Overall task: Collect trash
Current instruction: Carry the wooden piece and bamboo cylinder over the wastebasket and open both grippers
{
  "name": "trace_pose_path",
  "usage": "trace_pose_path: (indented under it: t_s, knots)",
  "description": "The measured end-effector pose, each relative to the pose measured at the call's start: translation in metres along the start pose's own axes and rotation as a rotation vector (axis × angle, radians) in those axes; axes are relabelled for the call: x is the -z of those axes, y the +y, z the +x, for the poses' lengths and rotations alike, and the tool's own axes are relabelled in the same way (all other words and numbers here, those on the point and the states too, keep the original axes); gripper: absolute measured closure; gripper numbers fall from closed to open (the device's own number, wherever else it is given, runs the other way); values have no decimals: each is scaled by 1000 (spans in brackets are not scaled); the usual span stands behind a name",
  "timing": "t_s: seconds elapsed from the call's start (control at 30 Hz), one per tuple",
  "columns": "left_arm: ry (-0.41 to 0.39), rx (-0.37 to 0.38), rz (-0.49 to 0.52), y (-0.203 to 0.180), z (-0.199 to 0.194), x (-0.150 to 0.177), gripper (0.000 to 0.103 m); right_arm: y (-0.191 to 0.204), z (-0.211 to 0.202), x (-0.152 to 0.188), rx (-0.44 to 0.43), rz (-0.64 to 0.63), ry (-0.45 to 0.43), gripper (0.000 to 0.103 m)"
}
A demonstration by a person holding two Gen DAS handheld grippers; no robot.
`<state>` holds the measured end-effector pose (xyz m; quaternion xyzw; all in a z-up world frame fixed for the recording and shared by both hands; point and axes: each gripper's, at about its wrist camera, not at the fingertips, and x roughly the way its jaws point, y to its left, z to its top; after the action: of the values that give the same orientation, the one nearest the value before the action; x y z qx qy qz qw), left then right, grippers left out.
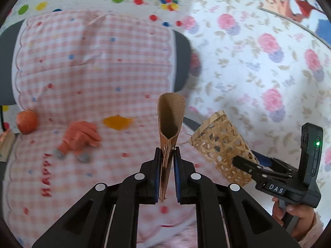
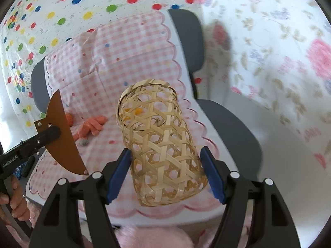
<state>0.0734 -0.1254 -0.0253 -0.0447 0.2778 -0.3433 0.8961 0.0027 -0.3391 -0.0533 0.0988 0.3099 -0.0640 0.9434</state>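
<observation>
Left tool (image 1: 167, 165) pinches a brown scoop (image 1: 170, 115), right tool (image 2: 165, 173) clamps the woven basket (image 2: 159, 144); only left view shows the orange fruit (image 1: 26, 121).

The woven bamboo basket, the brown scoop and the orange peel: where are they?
Woven bamboo basket (image 2: 161, 142): right wrist view, middle of its lattice wall.
Brown scoop (image 1: 171, 113): left wrist view, inside its hollow.
Orange peel (image 1: 117, 122): left wrist view, centre of the piece.
</observation>
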Motion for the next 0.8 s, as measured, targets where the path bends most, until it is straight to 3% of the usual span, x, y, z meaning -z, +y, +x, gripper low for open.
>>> trace_pose_path:
  t_s: [0.3,0.53,0.8]
  knots:
    - [21,167,68,-81,5,45,90,-56,-73,51,134,61,-20,35]
    - [139,288,147,-145,35,88,90,-100,-123,97,271,122,-5,34]
    - [261,360,190,-187,76,116,90,-136,-128,139,347,225,60,34]
